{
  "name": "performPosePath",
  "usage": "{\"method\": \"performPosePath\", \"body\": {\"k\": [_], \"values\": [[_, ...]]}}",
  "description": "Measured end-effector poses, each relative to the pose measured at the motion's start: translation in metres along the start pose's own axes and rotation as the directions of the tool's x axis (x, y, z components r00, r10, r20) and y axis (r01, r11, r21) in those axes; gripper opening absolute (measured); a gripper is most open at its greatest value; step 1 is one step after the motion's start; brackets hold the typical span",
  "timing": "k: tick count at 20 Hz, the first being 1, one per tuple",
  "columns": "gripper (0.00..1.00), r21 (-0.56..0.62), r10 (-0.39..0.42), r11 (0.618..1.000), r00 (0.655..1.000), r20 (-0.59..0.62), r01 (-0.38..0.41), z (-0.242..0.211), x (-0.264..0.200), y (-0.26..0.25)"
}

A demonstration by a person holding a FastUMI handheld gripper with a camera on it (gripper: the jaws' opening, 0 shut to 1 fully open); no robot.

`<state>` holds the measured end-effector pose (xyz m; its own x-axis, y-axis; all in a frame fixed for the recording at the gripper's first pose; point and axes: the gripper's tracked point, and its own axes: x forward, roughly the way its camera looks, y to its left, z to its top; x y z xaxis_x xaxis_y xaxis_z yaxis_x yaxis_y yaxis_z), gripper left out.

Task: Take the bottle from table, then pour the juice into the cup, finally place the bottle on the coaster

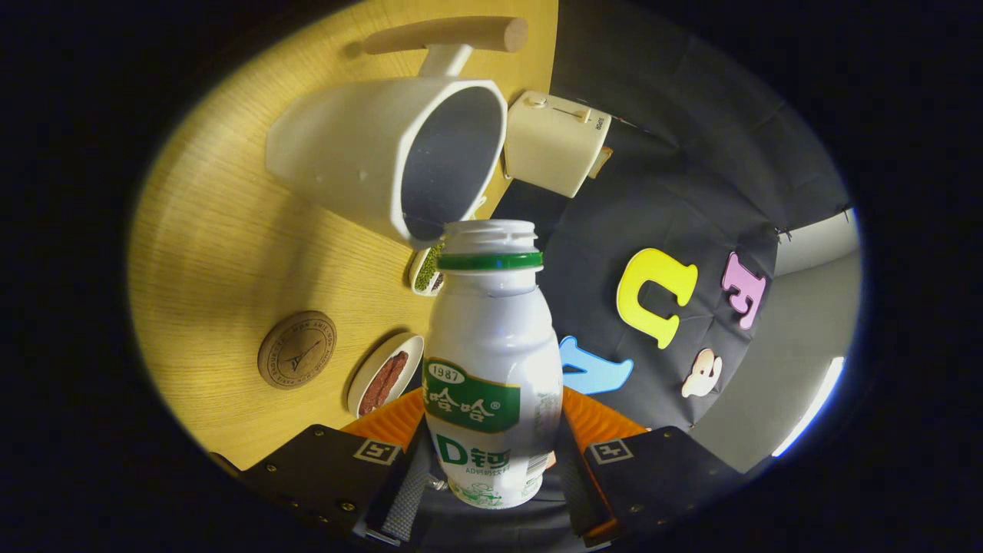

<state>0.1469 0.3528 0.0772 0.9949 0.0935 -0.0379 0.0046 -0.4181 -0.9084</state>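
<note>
now uncapped white bottle (491, 361) with green label

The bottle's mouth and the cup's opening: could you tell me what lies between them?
Nothing: in the gripper view the gripper holds the bottle, mouth right at the cup rim.

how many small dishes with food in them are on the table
2. One small dish with reddish-brown food lies between the round coaster and the bottle; another sits partly hidden behind the bottle's neck. More may be hidden.
</note>
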Motion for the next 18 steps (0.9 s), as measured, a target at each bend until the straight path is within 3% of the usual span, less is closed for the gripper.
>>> {"method": "performPosePath", "body": {"k": [4, 9, 13, 18], "values": [[0.74, 0.116, 0.076, 0.99, 0.997, 0.005, -0.076, 0.001, 0.0, 0.016], [0.74, 0.269, 0.146, 0.952, 0.989, 0.032, -0.149, 0.006, -0.001, 0.029], [0.74, 0.426, 0.164, 0.888, 0.984, 0.063, -0.176, 0.007, -0.004, 0.034], [0.74, 0.584, 0.131, 0.799, 0.989, 0.066, -0.144, -0.003, -0.007, 0.028]]}}
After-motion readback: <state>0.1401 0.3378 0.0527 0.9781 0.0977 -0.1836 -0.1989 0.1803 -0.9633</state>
